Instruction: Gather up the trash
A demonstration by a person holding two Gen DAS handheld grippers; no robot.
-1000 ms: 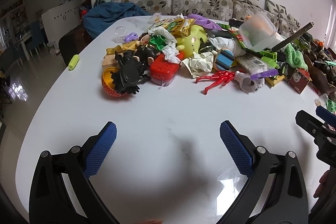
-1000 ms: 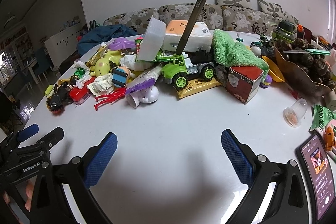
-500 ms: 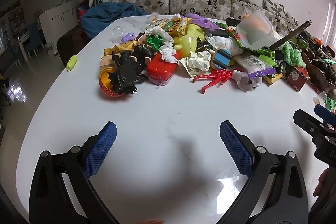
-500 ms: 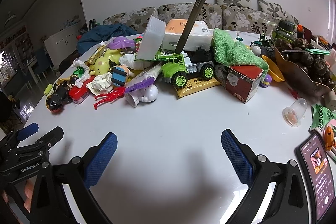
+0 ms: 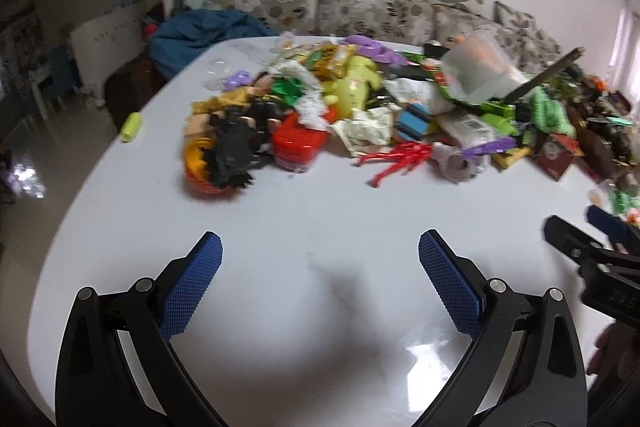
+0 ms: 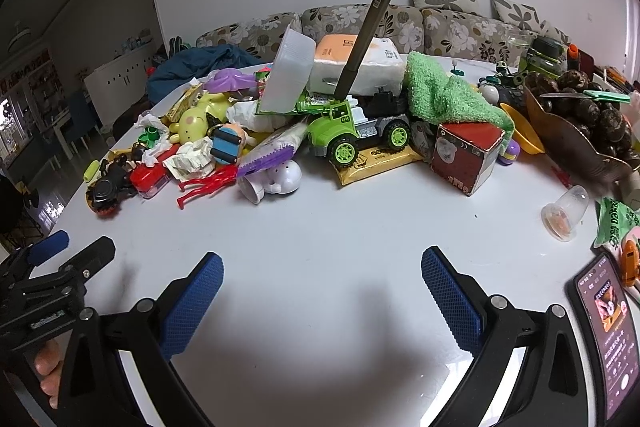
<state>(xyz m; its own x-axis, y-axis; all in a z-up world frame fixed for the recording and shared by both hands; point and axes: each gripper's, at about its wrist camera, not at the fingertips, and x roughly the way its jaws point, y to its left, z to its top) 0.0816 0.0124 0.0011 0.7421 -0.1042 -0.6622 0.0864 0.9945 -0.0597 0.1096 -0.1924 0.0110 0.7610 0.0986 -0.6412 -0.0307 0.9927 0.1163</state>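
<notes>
White table top [image 5: 320, 211], both tools held short of the heap; nothing collected.

The left gripper [image 5: 320, 263] and right gripper [image 6: 322, 275] were found wide open and empty. Against the frames a second earlier, the left view was blurred and the heap sat slightly nearer, so an advance was judged begun; the right view was unchanged. Crumpled paper [image 5: 366, 131], the likeliest trash, was noted mid-heap beside the red box [image 5: 300, 143], well apart from either tool.

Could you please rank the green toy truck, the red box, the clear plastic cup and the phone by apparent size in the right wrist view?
1. green toy truck
2. red box
3. phone, nearer and cut off, so unsure
4. clear plastic cup
</notes>
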